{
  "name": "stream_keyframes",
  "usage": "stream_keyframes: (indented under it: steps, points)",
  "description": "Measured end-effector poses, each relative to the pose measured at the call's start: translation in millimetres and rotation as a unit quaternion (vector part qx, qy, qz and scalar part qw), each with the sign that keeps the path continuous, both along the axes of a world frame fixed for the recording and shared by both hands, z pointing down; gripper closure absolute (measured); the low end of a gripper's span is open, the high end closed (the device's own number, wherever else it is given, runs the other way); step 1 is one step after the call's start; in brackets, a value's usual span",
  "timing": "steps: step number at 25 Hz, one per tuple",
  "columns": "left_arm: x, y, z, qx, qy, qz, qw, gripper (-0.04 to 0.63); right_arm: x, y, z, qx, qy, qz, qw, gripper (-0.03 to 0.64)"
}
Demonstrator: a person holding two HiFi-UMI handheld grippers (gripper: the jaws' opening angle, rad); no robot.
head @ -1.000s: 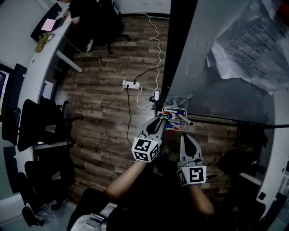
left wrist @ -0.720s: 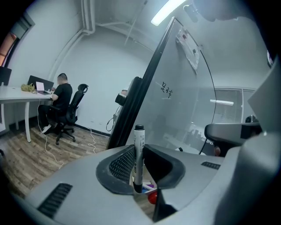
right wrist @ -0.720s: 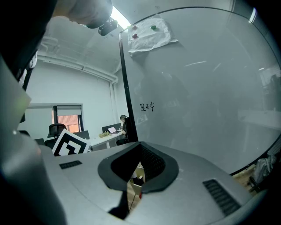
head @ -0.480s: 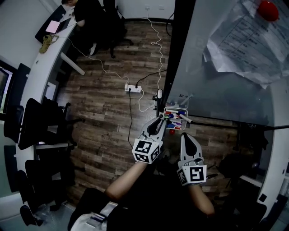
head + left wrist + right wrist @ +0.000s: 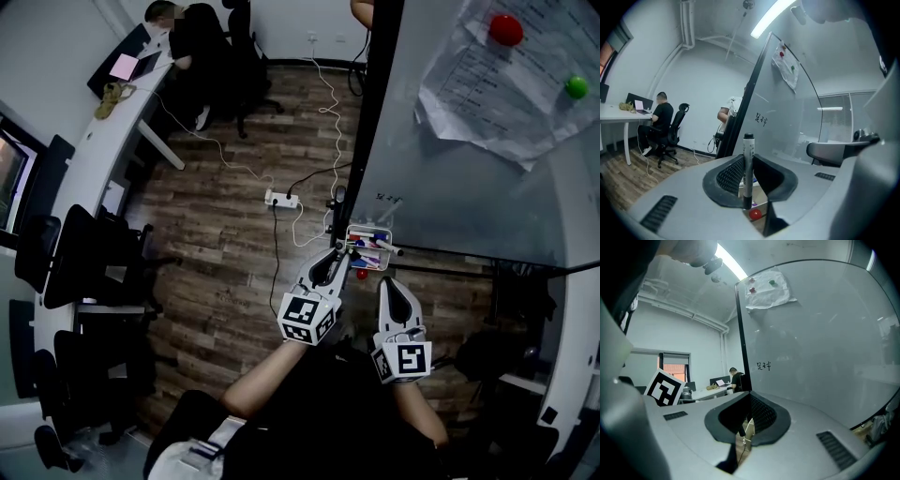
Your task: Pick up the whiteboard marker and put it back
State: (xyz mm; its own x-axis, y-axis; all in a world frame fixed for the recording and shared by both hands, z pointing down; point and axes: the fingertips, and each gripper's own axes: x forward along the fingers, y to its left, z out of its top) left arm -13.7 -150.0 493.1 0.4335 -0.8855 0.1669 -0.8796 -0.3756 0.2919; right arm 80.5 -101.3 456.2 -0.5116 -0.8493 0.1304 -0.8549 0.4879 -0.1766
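Left gripper: the left gripper (image 5: 329, 262) is up in front of the person, jaws clenched on the whiteboard marker (image 5: 748, 161), one pad on each side of the barrel.
Marker: it stands upright between those jaws in the left gripper view, with the black cap at 12 o'clock, poking clear above the pads.
Right gripper: the right gripper (image 5: 391, 284) sits at 4 o'clock of the left one, a little apart from it. Its jaws are drawn together with nothing between them.
Tray: a small white marker tray (image 5: 348, 234) sits at 1 o'clock of the left jaws, just beyond their tips, at the foot of the whiteboard. Several coloured markers lie in it. The held marker is outside it, near its 7 o'clock corner.
Red thing: a small red round object (image 5: 755, 214) shows at 6 o'clock under the marker; I cannot tell what it is.
Whiteboard: the whiteboard (image 5: 450, 178) fills 1 o'clock, with a short scribble (image 5: 761, 120) on it. Papers (image 5: 487, 84) hang under a red magnet (image 5: 506, 29) and a green magnet (image 5: 576, 87).
Floor: on the wooden floor (image 5: 225, 244), a white power strip (image 5: 279, 199) with cables lies at 11 o'clock of the grippers.
Far end: a person (image 5: 202, 37) sits at a long white bench (image 5: 94, 141), way out at 11 o'clock.
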Motion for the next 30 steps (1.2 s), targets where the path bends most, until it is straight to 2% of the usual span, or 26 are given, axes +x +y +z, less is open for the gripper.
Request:
stream_keyframes:
  steps: [10,16,30]
  points:
    - [-4.2,37.2,-35.4,0.032,-0.005,0.015,0.9994,0.522,-5.6,12.7,-17.8,0.018,0.004,-0.001,1.000,0.603]
    - [-8.8,45.9,-50.6,0.059,-0.021,0.010,0.9980,0.522,-6.3,13.1,-20.7,0.029,0.010,-0.001,1.000,0.603]
    - [-6.2,42.8,-51.7,0.068,-0.025,0.028,0.9970,0.523,-0.8,1.9,-17.3,0.030,0.007,0.016,0.999,0.603]
